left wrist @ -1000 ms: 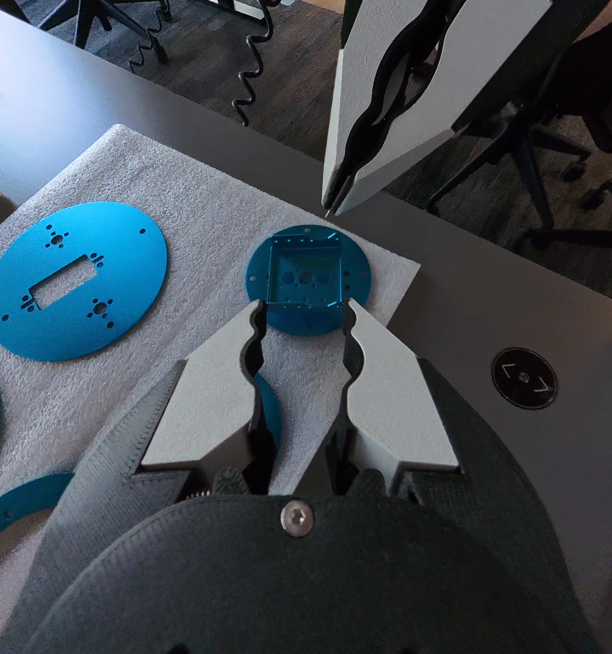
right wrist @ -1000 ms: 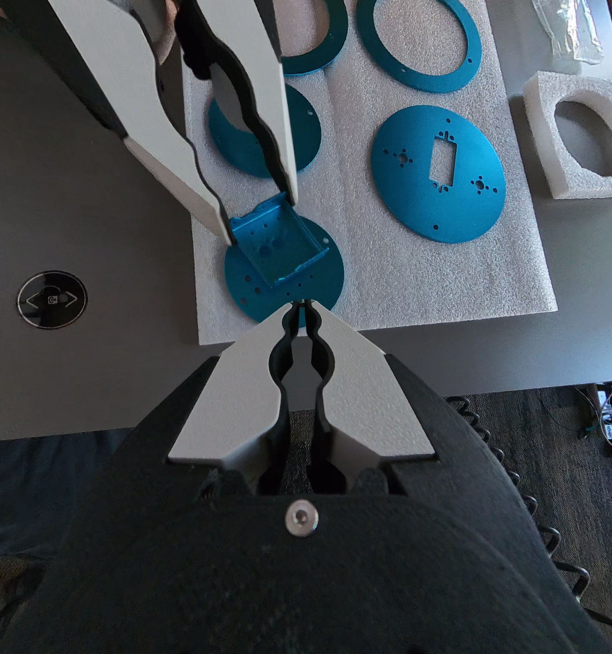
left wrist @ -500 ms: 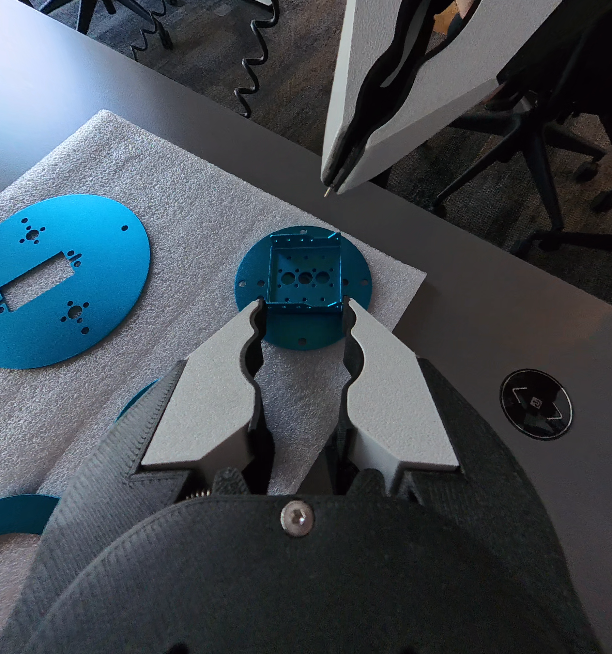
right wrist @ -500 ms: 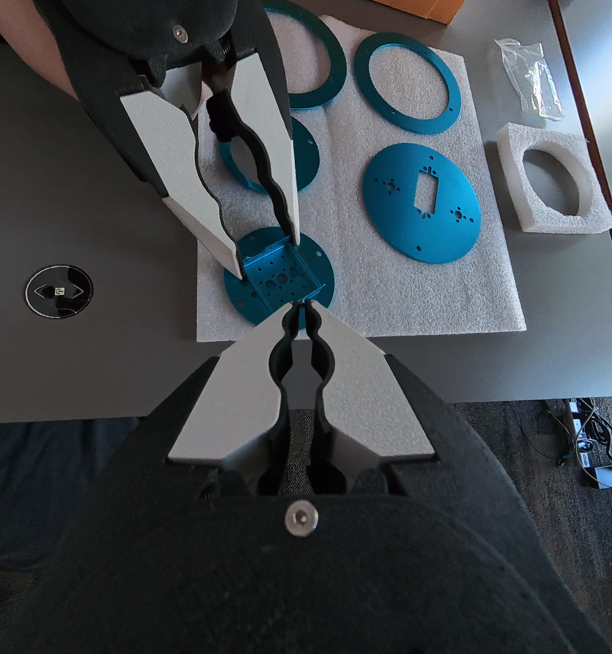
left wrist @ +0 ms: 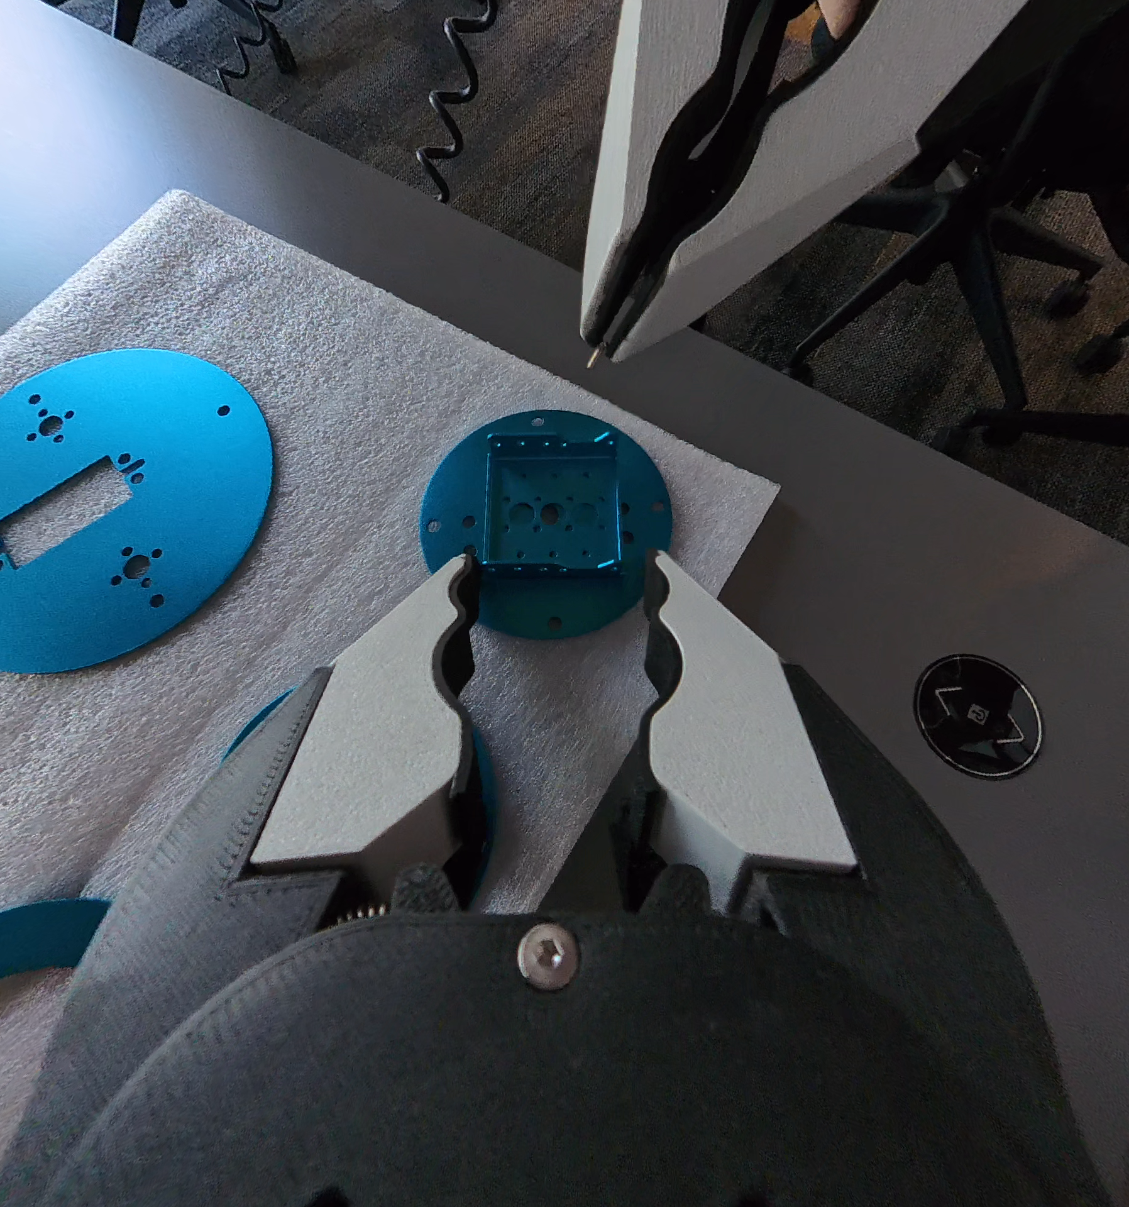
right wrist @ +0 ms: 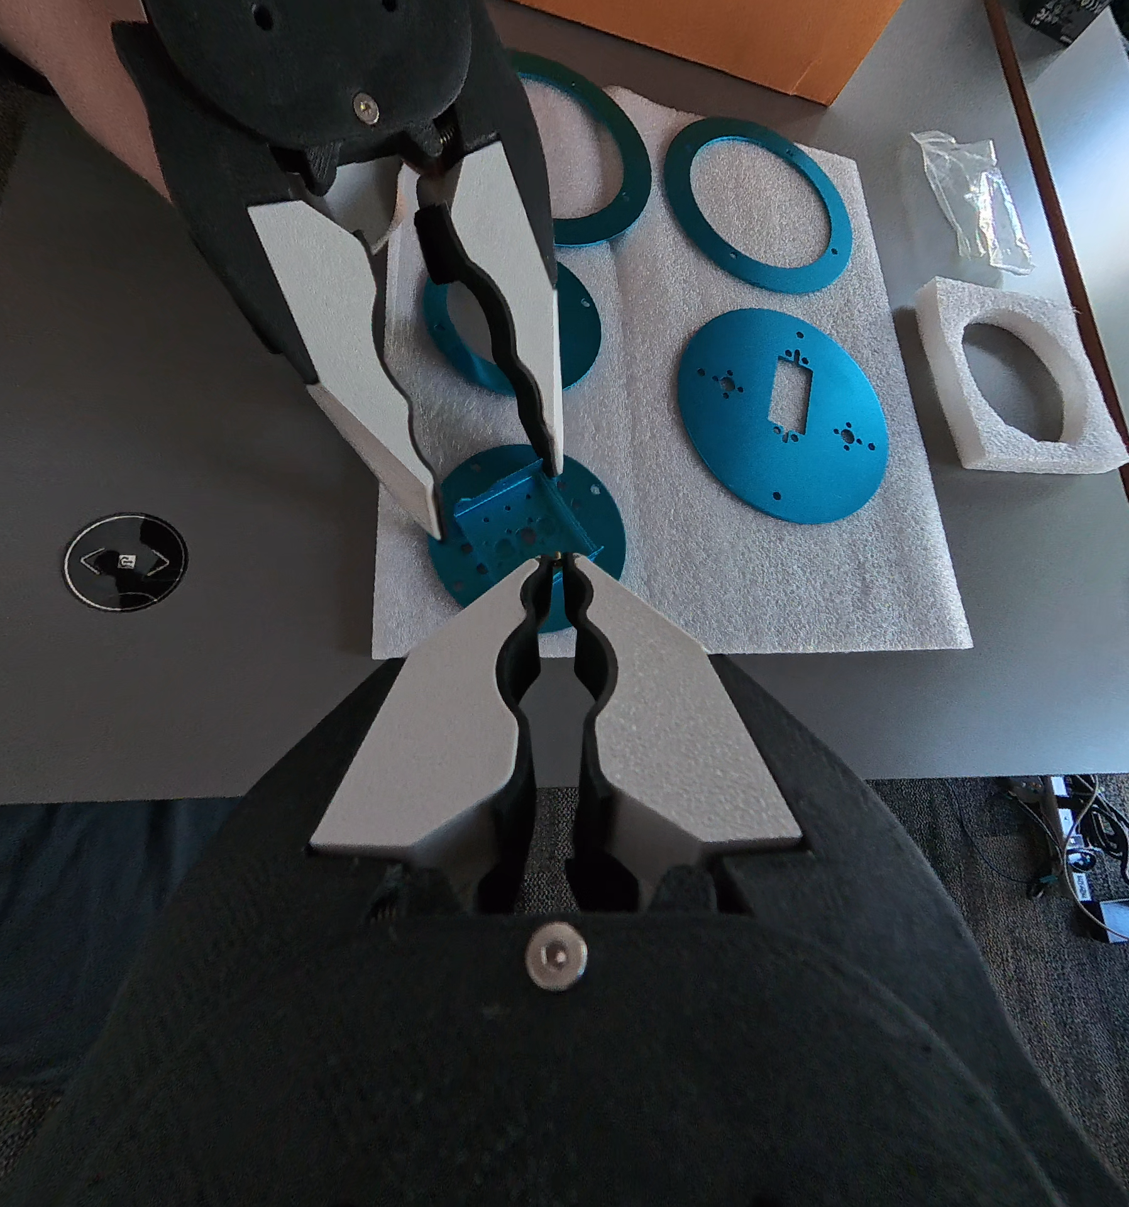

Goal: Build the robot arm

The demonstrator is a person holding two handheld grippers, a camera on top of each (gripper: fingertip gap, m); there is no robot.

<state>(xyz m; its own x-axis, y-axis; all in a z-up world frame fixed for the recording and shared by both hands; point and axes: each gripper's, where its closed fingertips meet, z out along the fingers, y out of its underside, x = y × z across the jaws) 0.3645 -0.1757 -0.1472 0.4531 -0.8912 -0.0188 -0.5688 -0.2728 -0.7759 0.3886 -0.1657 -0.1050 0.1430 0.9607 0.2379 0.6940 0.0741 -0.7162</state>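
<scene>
A square blue metal bracket (left wrist: 551, 514), open-topped with low drilled walls and a floor pierced by round holes, sits on a small blue disc (left wrist: 544, 522) near the corner of a white foam sheet (left wrist: 327, 366) on the grey table (left wrist: 908, 575). The left gripper (left wrist: 558, 567) is spread wide, its fingertips either side of the bracket's near wall; whether they touch it cannot be told. The right gripper (right wrist: 554, 567) is clenched on a tiny brass pin (left wrist: 593, 358), held above the table edge beyond the bracket. Inside the bracket lies nothing visible. A larger blue plate (right wrist: 782, 415) with a rectangular cutout lies apart on the foam
</scene>
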